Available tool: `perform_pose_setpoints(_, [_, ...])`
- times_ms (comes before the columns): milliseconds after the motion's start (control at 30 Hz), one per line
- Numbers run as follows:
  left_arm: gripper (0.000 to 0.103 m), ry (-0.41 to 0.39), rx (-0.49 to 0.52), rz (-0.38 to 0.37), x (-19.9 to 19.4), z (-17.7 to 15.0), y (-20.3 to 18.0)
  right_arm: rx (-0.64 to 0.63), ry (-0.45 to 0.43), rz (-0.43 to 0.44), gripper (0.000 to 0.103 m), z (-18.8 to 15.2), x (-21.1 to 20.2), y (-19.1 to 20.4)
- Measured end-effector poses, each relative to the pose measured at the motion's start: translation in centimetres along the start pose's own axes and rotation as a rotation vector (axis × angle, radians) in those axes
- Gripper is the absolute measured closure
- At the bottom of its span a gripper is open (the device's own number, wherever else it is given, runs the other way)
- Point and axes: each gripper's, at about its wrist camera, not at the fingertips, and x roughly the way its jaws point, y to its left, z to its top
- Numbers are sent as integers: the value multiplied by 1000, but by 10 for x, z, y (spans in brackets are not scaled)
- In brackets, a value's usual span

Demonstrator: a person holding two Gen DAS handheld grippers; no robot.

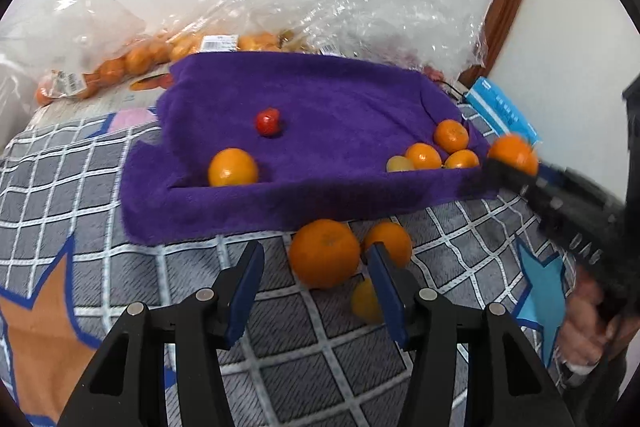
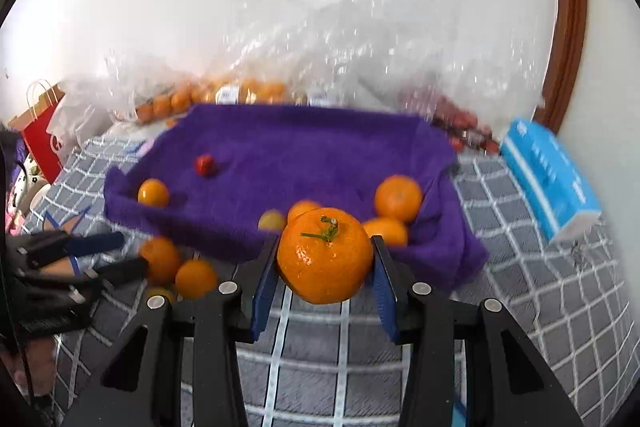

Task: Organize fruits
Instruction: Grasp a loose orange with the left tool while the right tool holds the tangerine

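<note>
My right gripper (image 2: 325,243) is shut on a large orange (image 2: 324,255) with a green stem, held above the checked cloth just in front of the purple towel (image 2: 304,147). The towel lines a shallow tray holding a small red fruit (image 1: 268,121), one lone orange (image 1: 233,167) and a cluster of oranges (image 1: 452,135) at its right end. My left gripper (image 1: 316,257) is open over the cloth. A big orange (image 1: 324,253) lies just beyond its tips, untouched, with a smaller orange (image 1: 394,241) and a small yellow fruit (image 1: 365,301) beside it.
Clear plastic bags (image 1: 132,55) of oranges are heaped against the wall behind the towel. A blue tissue pack (image 2: 548,179) lies at the right, a red paper bag (image 2: 40,135) at the far left. A grey checked cloth (image 1: 60,195) covers the surface. A hand (image 1: 584,331) holds the right gripper.
</note>
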Motion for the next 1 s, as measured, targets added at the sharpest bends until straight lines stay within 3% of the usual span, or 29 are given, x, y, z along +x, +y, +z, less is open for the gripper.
perform_pose_setpoints(267, [51,2,4,-20,12,-5,5,44,17,70,60,-14,18,-4])
perform_pose_setpoints(500, [51,3,-18,-39,17,-2,8,-15,18,84,60,-26,15,1])
perform_pose_setpoints(633, [63,8,-22,-72,17,-1,7,12,44,112,60,-29,20,-3])
perform_pose_setpoints(1000, [64,-36,-33,-69,7,-3,7,20,37,128,60,-31,21,-2])
